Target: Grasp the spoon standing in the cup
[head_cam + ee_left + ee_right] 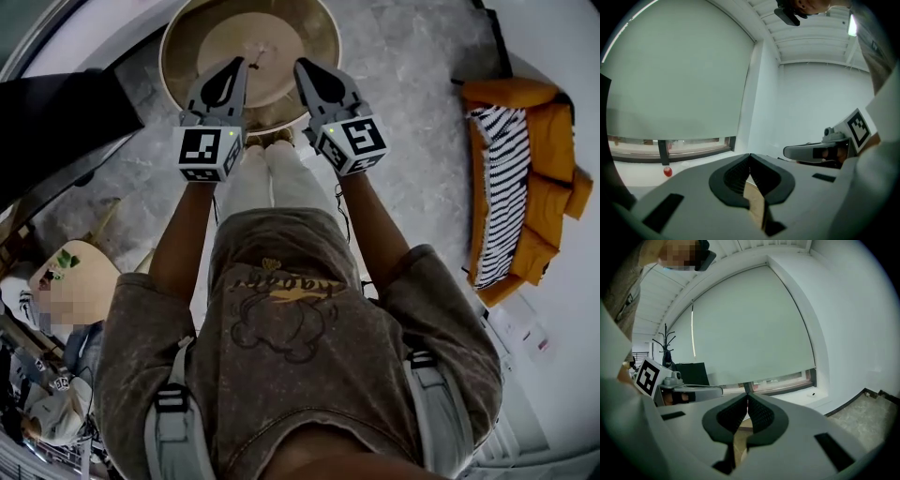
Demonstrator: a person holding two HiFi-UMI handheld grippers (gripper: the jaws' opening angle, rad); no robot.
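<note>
I see no cup and no spoon in any view. In the head view both grippers are held out side by side over the near rim of a round wooden table (202, 37). My left gripper (240, 64) is shut with nothing between its jaws, and my right gripper (301, 66) is shut and empty too. In the left gripper view the left gripper (750, 155) has its black pads meeting at the tips, with the right gripper (813, 152) off to the right. In the right gripper view the right gripper (747, 396) has its jaws closed, and the left gripper (689, 391) shows at the left.
An orange seat with a striped cushion (521, 187) stands on the grey floor at the right. A dark slab (56, 117) lies at the left. Ahead are a window with a lowered blind (750, 333), a small red object (668, 171) on the sill, and a coat stand (665, 345).
</note>
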